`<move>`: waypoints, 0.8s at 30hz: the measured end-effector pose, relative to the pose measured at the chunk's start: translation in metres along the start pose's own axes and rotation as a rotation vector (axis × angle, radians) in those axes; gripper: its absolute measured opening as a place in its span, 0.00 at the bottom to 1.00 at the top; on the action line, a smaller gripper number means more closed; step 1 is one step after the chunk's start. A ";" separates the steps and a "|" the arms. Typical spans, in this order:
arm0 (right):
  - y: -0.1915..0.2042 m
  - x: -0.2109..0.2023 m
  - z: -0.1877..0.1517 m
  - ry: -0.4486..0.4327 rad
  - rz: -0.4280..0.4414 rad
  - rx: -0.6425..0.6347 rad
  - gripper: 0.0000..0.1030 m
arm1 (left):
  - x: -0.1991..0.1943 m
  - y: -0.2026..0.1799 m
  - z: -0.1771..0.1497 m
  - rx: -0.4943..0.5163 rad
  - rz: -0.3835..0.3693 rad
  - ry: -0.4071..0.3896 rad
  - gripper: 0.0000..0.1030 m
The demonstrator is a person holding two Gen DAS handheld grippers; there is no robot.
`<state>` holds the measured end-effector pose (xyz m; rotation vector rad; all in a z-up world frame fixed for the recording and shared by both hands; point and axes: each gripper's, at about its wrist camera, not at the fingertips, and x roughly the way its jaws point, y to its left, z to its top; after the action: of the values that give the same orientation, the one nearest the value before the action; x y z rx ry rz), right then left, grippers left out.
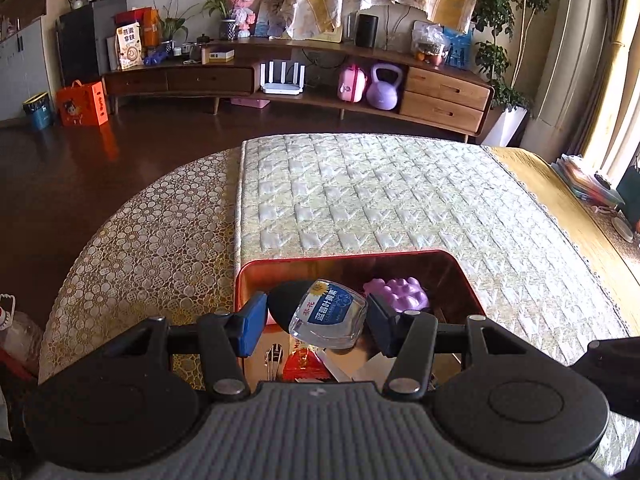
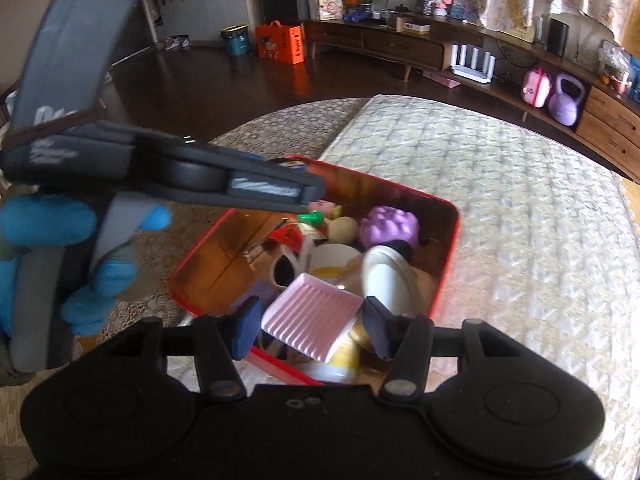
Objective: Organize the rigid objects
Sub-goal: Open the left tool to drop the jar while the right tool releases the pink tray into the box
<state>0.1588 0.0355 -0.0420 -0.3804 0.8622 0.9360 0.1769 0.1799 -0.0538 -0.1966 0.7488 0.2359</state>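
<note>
My left gripper [image 1: 318,326] is shut on a small clear bottle [image 1: 330,314] with a black cap and a blue label, which it holds tilted over the near left part of a red tin box [image 1: 344,255]. A purple grape toy [image 1: 397,296] lies in the tin beyond it. In the right wrist view my right gripper [image 2: 310,330] is shut on a pink ridged tray [image 2: 312,322] above the tin's [image 2: 450,216] near end. The tin holds the grape toy [image 2: 389,226], a white cup [image 2: 332,258] and several small items. A blue-gloved hand [image 2: 44,220] carries the left gripper [image 2: 314,192] over the tin's far left corner.
The tin stands on a quilted pale mat [image 1: 380,200] that lies on a round table with a lace cloth [image 1: 152,232]. A plastic bottle [image 1: 18,334] stands at the left edge, and a stack of books [image 1: 586,180] at the right. Dark floor and a wooden cabinet [image 1: 444,92] lie beyond.
</note>
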 end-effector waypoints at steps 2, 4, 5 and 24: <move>0.008 0.007 0.001 0.004 -0.001 -0.021 0.53 | 0.008 0.001 0.000 0.003 -0.006 0.004 0.52; 0.013 0.013 0.001 0.009 -0.002 -0.034 0.53 | 0.014 0.002 -0.002 0.005 -0.006 0.011 0.53; 0.015 0.016 0.002 0.013 -0.001 -0.038 0.53 | 0.018 0.002 -0.003 0.004 -0.007 0.017 0.53; 0.029 0.030 0.001 0.013 -0.065 -0.113 0.57 | 0.046 0.001 -0.017 0.031 -0.029 0.069 0.53</move>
<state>0.1441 0.0689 -0.0630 -0.5098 0.8064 0.9255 0.1983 0.1830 -0.0979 -0.1864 0.8168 0.1908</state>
